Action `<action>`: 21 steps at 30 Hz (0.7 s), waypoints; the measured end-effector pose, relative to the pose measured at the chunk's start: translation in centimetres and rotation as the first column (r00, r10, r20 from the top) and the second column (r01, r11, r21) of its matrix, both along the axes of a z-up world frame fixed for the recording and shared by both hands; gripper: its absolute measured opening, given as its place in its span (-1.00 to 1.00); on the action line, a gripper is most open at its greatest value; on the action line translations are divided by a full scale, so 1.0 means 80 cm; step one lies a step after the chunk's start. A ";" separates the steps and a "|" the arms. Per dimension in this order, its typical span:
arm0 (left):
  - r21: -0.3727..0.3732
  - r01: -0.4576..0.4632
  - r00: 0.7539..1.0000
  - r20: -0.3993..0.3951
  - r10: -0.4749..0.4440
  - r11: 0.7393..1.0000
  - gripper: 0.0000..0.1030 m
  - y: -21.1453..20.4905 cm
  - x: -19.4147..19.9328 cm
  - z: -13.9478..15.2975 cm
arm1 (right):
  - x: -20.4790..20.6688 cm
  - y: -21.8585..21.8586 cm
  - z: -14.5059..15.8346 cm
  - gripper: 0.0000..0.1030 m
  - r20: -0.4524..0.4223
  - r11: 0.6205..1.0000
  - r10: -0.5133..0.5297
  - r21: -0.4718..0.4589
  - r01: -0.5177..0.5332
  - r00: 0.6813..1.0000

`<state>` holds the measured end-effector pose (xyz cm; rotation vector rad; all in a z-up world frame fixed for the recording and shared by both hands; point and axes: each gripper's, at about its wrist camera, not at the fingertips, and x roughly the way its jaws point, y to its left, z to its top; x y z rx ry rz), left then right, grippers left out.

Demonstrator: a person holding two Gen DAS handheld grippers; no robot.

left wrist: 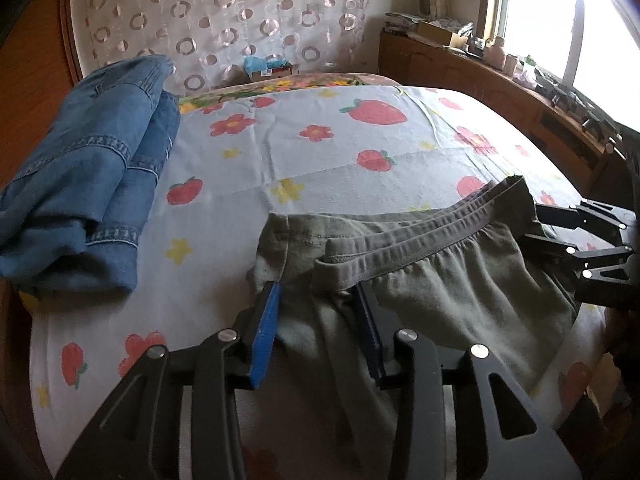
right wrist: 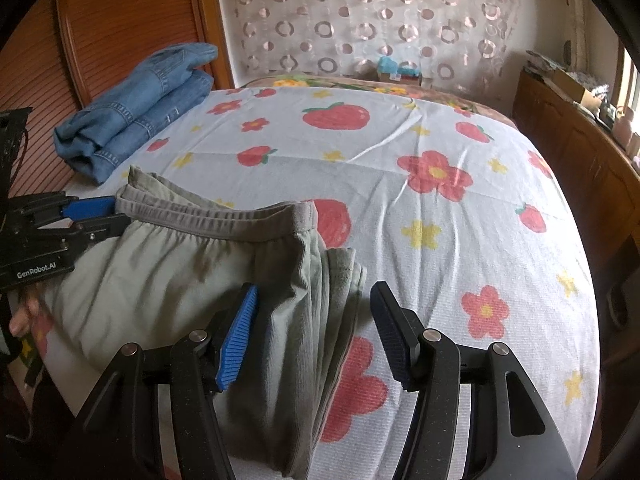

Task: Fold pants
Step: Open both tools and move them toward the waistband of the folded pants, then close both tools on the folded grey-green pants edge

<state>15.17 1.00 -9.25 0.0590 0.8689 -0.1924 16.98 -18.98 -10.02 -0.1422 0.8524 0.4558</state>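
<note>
Lying on the bed (right wrist: 400,184), the olive pants (right wrist: 168,264) sit folded at the near edge of the strawberry-and-flower sheet, waistband (left wrist: 420,240) toward the headboard; left tool (left wrist: 320,316) part open, blue pads (left wrist: 266,332) straddling a fold of the pants near the waistband end, cloth between the fingers, pads apparently not pressing; right tool (right wrist: 316,332) roughly half open over the pants' right edge, left pad (right wrist: 236,340) on or just above the fabric, right pad over bare sheet, nothing gripped; folded blue jeans (left wrist: 88,168) well apart at the far left corner, near the wooden wall panel (right wrist: 120,20).
</note>
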 end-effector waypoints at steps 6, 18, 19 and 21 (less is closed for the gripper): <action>-0.003 0.004 1.000 0.004 -0.004 1.000 -0.24 0.002 0.000 0.000 | 0.000 0.000 0.000 0.15 0.000 1.000 0.000 -0.001 0.000 1.000; -0.050 0.006 1.000 -0.007 -0.007 0.999 -0.23 0.016 0.004 0.011 | -0.001 0.001 0.000 0.15 0.000 1.000 0.000 -0.001 0.000 1.000; -0.058 0.000 1.000 0.000 0.000 0.998 -0.23 0.018 0.004 0.013 | -0.001 0.001 0.000 0.15 0.000 1.000 0.000 -0.001 0.000 1.000; -0.082 -0.014 1.000 0.012 0.015 0.997 -0.23 0.023 0.006 0.017 | -0.001 0.001 0.000 0.15 0.000 1.000 0.000 -0.001 0.000 1.000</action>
